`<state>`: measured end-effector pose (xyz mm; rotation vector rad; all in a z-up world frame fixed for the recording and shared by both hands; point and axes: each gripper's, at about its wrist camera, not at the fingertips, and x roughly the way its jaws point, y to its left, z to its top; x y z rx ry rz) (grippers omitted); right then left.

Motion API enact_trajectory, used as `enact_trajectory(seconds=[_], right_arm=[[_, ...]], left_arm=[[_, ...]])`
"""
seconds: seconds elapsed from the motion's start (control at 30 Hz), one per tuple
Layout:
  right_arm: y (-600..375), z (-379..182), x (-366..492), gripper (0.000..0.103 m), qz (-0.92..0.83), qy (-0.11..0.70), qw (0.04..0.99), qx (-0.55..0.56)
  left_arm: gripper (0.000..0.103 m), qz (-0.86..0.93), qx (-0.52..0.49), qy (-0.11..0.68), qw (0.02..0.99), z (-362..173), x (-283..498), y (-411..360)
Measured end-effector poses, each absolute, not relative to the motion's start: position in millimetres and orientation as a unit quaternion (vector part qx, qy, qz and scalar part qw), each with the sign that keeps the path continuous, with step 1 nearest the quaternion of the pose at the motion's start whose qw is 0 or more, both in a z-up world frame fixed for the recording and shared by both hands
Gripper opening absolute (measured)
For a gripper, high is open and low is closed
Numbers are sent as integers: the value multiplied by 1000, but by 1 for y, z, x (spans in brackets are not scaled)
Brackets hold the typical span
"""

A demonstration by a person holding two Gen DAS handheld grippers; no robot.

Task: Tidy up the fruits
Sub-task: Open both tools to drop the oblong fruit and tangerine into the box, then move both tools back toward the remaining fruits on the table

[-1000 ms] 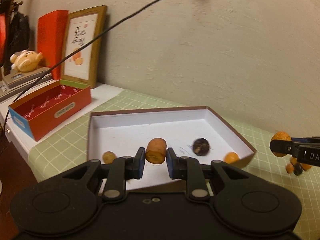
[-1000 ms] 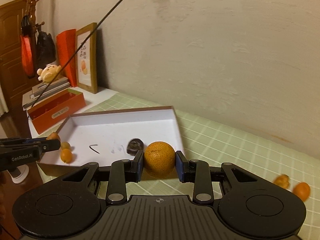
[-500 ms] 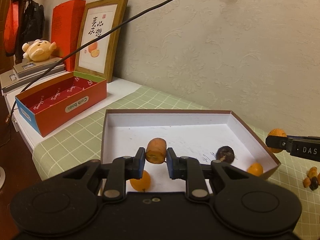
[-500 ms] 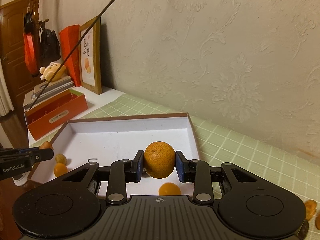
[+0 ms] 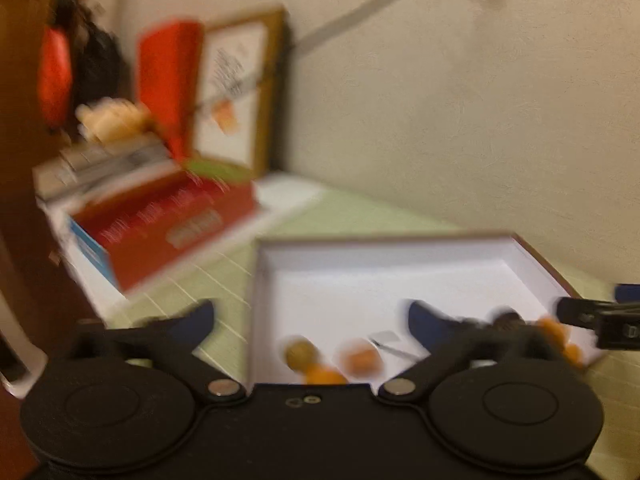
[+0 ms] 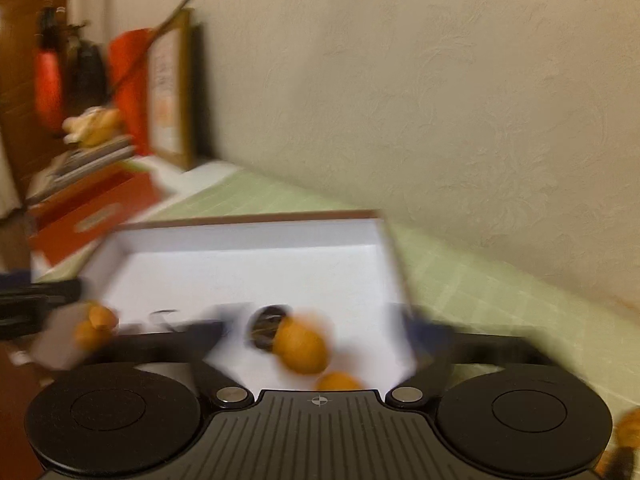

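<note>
Both views are blurred. The white box point(image 5: 380, 240) with a brown rim lies on the green checked cloth. My left gripper point(image 5: 308, 316) is opening wide over the box's near left part. A stubby orange-brown fruit point(image 5: 360, 360) lies free below the jaws, beside a small brown fruit point(image 5: 300, 354) and an orange one point(image 5: 324, 378). My right gripper point(image 6: 320, 316) is also opening, and the large orange point(image 6: 302, 346) drops free between its spread fingers over the white box point(image 6: 260, 218), next to a dark fruit point(image 6: 268, 324). Each gripper shows at the edge of the other's view.
A red open box point(image 5: 168, 220), a framed picture point(image 5: 236, 92) and a plush toy point(image 5: 112, 120) stand at the far left by the wall. Loose fruits point(image 6: 628, 428) lie on the cloth point(image 6: 460, 280) right of the white box. A cable crosses overhead.
Both grippers have gone from shut to wide open. The orange-brown fruit has left the left jaws and the large orange has left the right jaws, both falling into the box.
</note>
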<state>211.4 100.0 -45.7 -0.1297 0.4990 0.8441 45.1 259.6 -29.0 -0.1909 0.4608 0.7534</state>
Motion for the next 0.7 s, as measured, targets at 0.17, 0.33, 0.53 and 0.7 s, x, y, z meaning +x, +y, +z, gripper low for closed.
enact_trajectory(seconds=[0.17,0.33,0.53,0.7], right_arm=[[102,-46,213,103,421,231,875,-53],[111,-50,214,103,428,238,870,-56],[105,-48,213,103,432,242,867,-57],[95,-43,213,103,425,243,871,-51]], left_arm=[[97,359,-99,230,899,-29,41,266],[97,357,-96,231,900,-28,42,264],[97,351,-92,232,903,-29,44,262],[97,343,-88,231,906,-25,45,256]])
